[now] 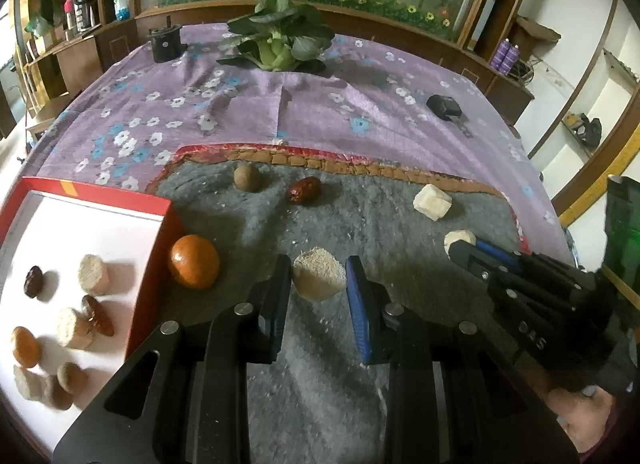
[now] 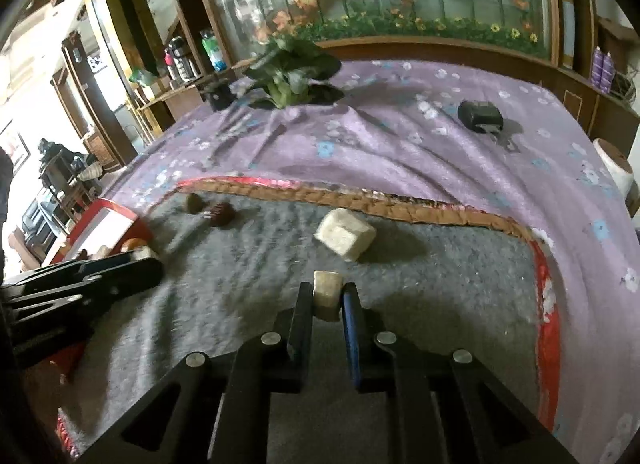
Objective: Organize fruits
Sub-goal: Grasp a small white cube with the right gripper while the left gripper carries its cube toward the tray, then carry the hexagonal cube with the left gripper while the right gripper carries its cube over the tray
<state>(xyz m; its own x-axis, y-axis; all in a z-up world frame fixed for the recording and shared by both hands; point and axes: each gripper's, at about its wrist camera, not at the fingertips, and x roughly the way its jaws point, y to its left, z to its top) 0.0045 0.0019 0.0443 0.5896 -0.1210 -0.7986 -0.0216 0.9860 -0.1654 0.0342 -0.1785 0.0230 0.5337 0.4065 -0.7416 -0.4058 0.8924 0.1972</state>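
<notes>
My left gripper (image 1: 319, 278) is open around a pale fibrous chunk (image 1: 319, 278) on the grey mat (image 1: 360, 224); the fingers stand just apart from it. An orange (image 1: 194, 261) lies beside the red-rimmed white tray (image 1: 160, 248), which holds several fruits and chunks. A brown round fruit (image 1: 248, 178), a red date (image 1: 305, 190) and a pale block (image 1: 432, 201) lie farther back. My right gripper (image 2: 328, 296) is shut on a small pale chunk (image 2: 327, 294), also seen in the left wrist view (image 1: 458, 241). The pale block (image 2: 346, 234) lies just beyond it.
A purple flowered cloth (image 1: 240, 104) covers the table. A leafy green vegetable (image 1: 278, 38) and a black cylinder (image 1: 165, 44) stand at the back, a black box (image 1: 444, 106) at the right. Shelves surround the table.
</notes>
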